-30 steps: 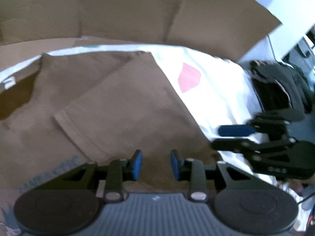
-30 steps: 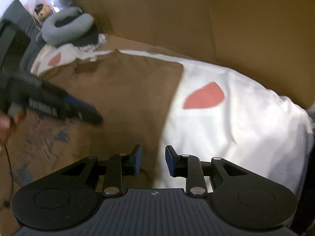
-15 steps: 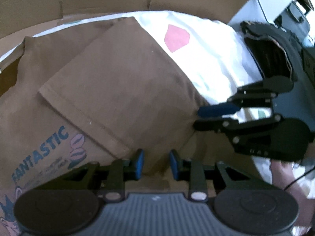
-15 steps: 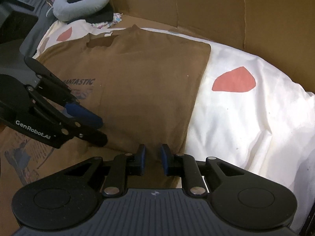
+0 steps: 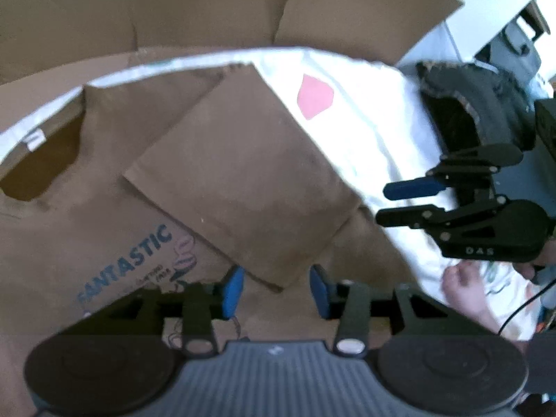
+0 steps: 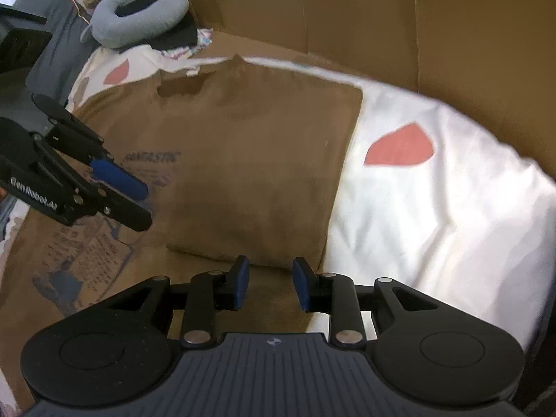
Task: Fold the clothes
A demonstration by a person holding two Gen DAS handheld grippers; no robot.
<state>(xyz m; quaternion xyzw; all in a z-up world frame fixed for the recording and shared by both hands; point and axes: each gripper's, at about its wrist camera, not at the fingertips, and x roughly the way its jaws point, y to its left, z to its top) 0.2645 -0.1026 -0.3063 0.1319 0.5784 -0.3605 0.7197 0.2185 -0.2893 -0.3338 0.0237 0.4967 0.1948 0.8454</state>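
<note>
Both claws, the left claw (image 5: 276,286) and right claw (image 6: 270,283), gape wide and empty over the brown printed cotton T-shirt (image 6: 226,160) on the white bed sheet (image 6: 434,215), whose folded-in sleeve panel (image 5: 239,187) could flop open if snagged.

Two close wrist views, shared brown shirt (image 5: 243,180)

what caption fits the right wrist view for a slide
Open right tongs above a brown t-shirt, one side folded in, on a white sheet; left tongs alongside.
</note>
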